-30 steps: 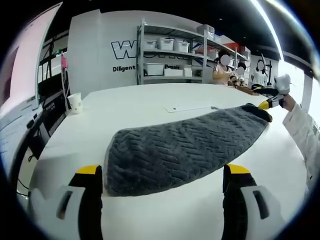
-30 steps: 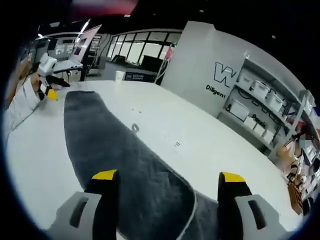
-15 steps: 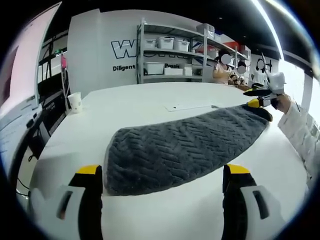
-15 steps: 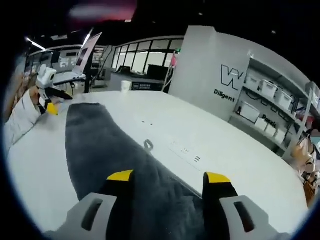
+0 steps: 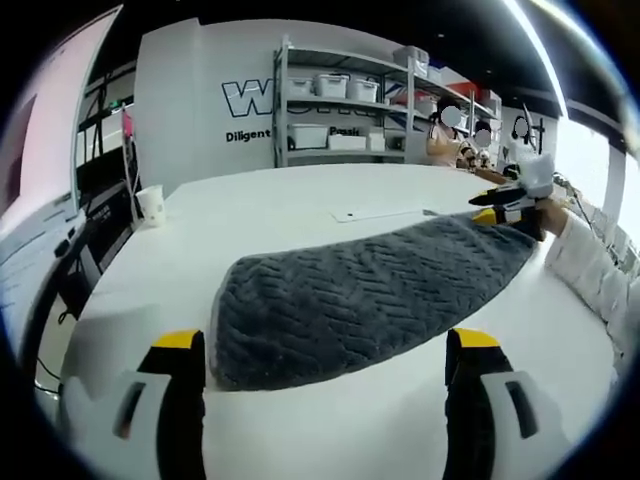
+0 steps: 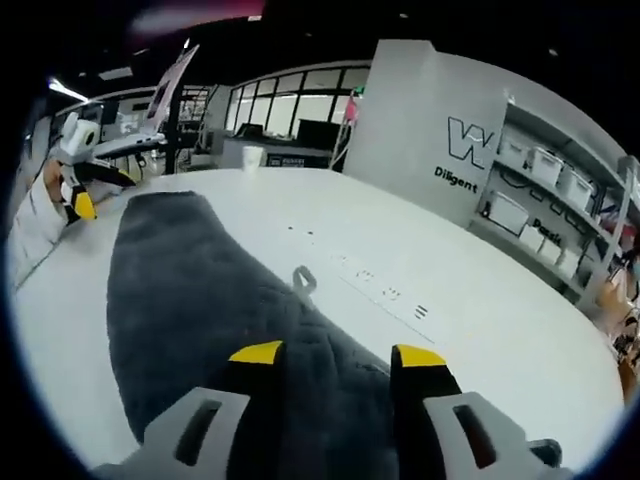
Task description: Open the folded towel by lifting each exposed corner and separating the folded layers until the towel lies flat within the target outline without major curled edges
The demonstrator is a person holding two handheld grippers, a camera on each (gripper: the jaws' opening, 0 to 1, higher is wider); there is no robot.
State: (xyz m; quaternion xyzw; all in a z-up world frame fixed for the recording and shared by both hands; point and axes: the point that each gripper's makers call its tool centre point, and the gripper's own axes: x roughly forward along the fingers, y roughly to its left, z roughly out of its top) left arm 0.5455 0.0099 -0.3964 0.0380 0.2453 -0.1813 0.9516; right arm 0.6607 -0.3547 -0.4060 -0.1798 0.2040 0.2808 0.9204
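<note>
Two grippers at opposite ends of a towel not yet unfolded

Over the last second my right gripper [image 6: 325, 355] has narrowed its fingers from wide apart to a slim gap, and the grey towel [image 5: 370, 295] now sits between them at the bottom of the right gripper view. I judge that as closing in on the near corner, though I cannot tell whether the pads have actually pinched the cloth. In the left gripper view, that same gripper has drifted upward and a little leftward at the right edge of the frame, so the far end may be starting to lift.

My left gripper [image 5: 325, 345] has not changed: fingers spread wide, holding nothing, the towel's rounded near end lying between them on the white worktop [image 5: 260, 205].

The left gripper view gives me the full length of the towel, a long folded band running to the right, plus a paper cup [image 5: 150, 205] in the left of the frame. The right gripper view gives me the layered edge close up and marks on the worktop to the right of the cloth, possibly the outline
</note>
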